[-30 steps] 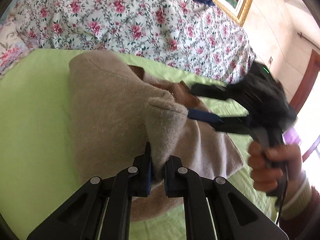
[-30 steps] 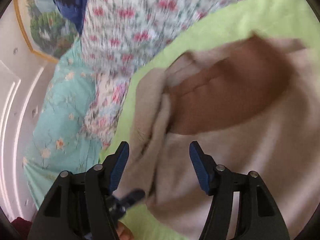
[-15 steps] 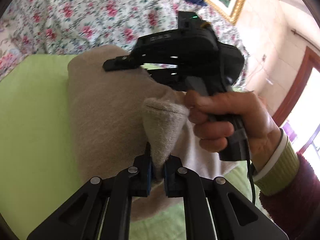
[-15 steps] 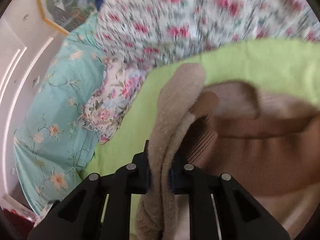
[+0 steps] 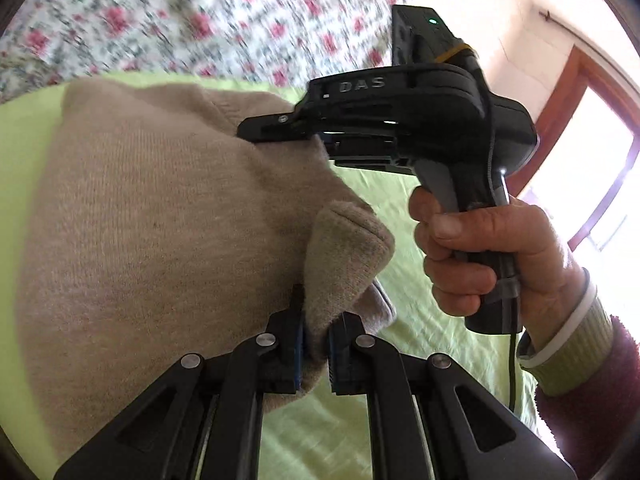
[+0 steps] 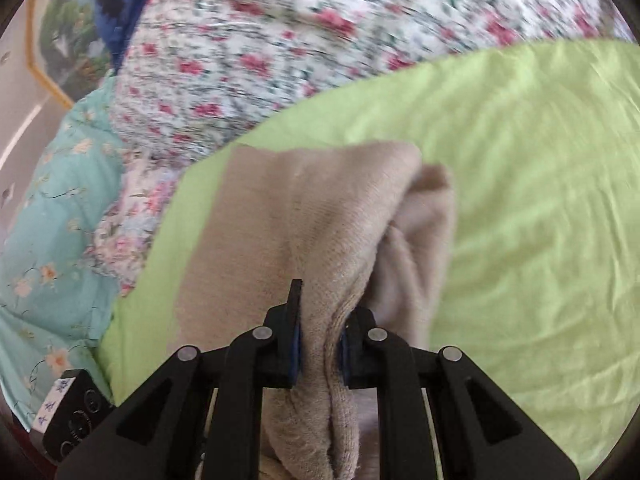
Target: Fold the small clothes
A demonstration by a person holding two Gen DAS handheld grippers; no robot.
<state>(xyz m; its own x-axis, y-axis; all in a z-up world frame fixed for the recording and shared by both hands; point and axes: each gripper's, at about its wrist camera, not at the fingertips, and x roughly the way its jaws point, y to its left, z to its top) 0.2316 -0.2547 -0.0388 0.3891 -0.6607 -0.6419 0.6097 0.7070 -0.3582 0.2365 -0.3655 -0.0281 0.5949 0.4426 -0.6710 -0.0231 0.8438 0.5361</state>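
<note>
Beige knit sweater (image 5: 152,216) was pinched in both my closed fingers, left gripper (image 5: 316,344) and right gripper (image 6: 320,344), mid-fold over the green sheet (image 6: 540,200); next, I judged, laying it flat.

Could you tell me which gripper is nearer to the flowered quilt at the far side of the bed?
Right. The right gripper grips the beige sweater at its far edge, beside the flowered quilt. The left gripper grips its near edge, farther from the quilt.

Bedroom, probably (floral quilt (image 6: 280,40), bedsheet (image 6: 540,200)).
</note>
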